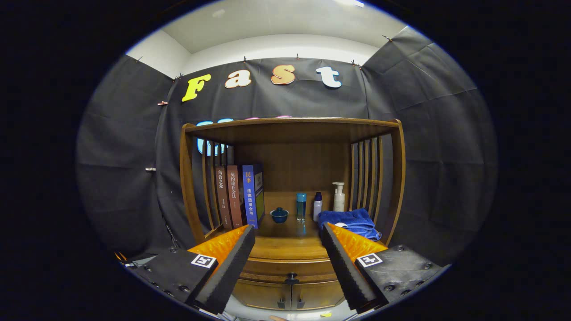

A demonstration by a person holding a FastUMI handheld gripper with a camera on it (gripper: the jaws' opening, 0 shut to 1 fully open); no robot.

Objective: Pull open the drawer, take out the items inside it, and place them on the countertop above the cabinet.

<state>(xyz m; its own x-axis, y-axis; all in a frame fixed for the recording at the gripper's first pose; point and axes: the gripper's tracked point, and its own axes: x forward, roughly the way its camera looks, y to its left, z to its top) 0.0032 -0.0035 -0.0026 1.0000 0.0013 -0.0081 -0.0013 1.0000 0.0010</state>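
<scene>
While the fingers (287,236) are spread wide and grasping nothing, the drawer (290,269) sits closed below and between them, its dark knob (291,279) centred on the front. Drop lower, centre on the knob, close on it squarely, pull straight out. Counter (285,232) above already holds books (238,196), a small bowl (279,215), bottles (317,206) and a blue towel (350,223); keep clear of them.
</scene>
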